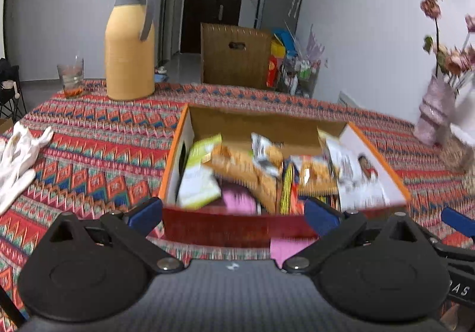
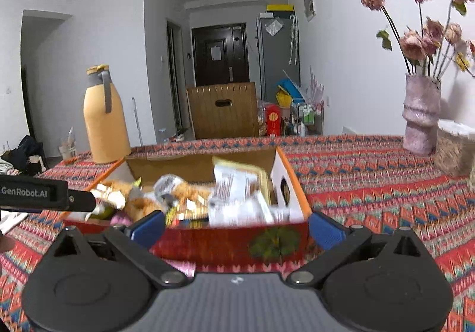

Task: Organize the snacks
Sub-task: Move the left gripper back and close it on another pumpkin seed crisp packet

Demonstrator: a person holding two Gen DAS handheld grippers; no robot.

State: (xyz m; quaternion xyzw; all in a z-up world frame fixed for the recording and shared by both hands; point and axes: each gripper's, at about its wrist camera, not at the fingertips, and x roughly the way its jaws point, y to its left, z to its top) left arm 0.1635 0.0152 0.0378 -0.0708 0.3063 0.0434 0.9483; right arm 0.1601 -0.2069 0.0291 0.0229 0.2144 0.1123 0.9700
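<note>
My left gripper (image 1: 233, 214) hangs with fingers spread apart, empty, before the cardboard box (image 1: 237, 228) on the bench (image 1: 89, 136). Snack packets (image 1: 237, 165) lie piled inside it. My right gripper (image 2: 236, 226) likewise gapes wide, empty, at the box's near wall.

Both jaws spread wide and empty: the left hand-held gripper (image 1: 234, 211) fills its frame's bottom centre; the right hand-held gripper (image 2: 237, 226) likewise, blue pads showing.
</note>
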